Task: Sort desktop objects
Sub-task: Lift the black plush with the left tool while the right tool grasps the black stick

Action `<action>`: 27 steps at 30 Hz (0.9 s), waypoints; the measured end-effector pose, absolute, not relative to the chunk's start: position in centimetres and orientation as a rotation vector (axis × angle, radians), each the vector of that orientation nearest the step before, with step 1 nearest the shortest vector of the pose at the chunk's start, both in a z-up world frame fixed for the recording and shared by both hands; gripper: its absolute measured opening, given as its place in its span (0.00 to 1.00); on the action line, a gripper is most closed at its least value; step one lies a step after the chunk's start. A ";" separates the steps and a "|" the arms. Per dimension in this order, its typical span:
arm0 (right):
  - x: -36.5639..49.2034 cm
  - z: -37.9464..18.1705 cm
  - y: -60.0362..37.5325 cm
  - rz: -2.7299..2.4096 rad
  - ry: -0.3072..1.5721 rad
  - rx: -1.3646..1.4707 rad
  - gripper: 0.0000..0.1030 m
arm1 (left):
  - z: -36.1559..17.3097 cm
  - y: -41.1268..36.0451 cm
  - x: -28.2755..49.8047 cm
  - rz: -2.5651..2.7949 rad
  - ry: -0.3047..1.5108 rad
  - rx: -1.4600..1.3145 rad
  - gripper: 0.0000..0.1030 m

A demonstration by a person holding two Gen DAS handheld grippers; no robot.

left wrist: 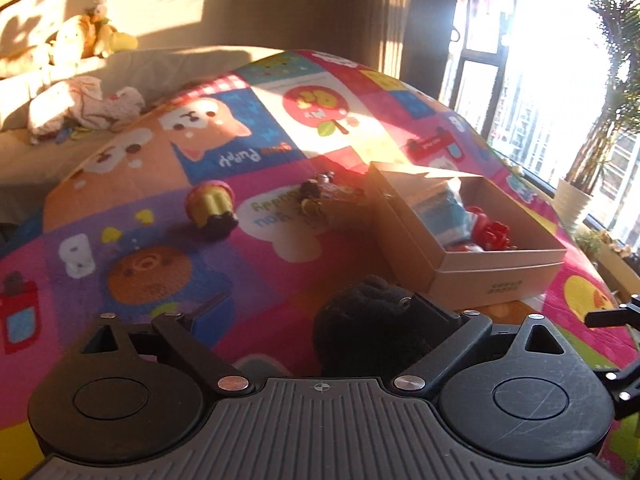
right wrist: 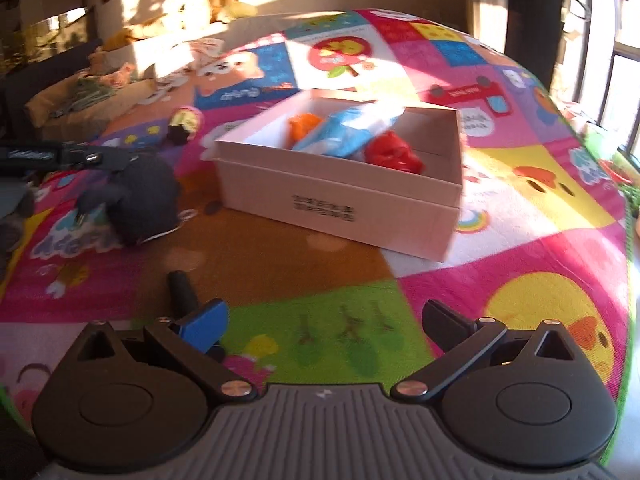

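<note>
A black plush toy (left wrist: 368,320) lies on the colourful play mat between the fingers of my left gripper (left wrist: 322,312). The jaws stand wide, and the left pad is well clear of the toy. The right wrist view shows the same plush toy (right wrist: 140,200) under one of the left gripper's fingers (right wrist: 104,159). A cardboard box (right wrist: 340,200) holds an orange thing (right wrist: 304,124), a blue-and-white packet (right wrist: 352,128) and a red toy (right wrist: 394,152). My right gripper (right wrist: 326,320) is open over the mat in front of the box, holding nothing. A black stick-like object (right wrist: 182,292) lies by its left finger.
A yellow-and-pink toy (left wrist: 212,208) and a small heap of figures (left wrist: 320,196) lie on the mat left of the box (left wrist: 460,248). Plush toys and cloth (left wrist: 80,108) sit at the far left edge. A window and potted plants (left wrist: 576,200) are at the right.
</note>
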State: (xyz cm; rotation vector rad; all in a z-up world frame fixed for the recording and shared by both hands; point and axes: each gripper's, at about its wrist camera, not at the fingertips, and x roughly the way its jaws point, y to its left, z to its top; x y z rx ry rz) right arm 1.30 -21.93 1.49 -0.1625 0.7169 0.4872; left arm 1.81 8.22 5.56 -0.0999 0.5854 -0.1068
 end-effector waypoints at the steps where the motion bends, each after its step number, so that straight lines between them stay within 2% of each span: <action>1: 1.0 1.5 -21.5 0.531 0.720 -0.170 1.00 | 5.6 8.5 1.9 -0.095 0.588 -0.102 0.95; 5: 0.3 1.0 -19.5 0.651 0.747 -0.239 1.00 | 5.5 8.9 1.7 -0.103 0.599 -0.118 0.96; 9: 0.9 0.6 -18.7 0.503 0.693 -0.361 1.00 | 5.5 8.6 1.5 -0.119 0.602 -0.116 0.97; 14: 2.9 1.3 -20.6 0.300 0.672 -0.260 1.00 | 5.6 8.4 1.2 -0.131 0.598 -0.112 0.97; 22: 3.9 -0.4 -22.1 0.330 0.798 -0.141 1.00 | 6.1 8.4 0.8 -0.169 0.583 -0.104 0.98; 27: 3.7 -0.9 -22.4 0.323 0.781 -0.102 1.00 | 6.4 9.2 0.8 -0.139 0.564 -0.131 0.98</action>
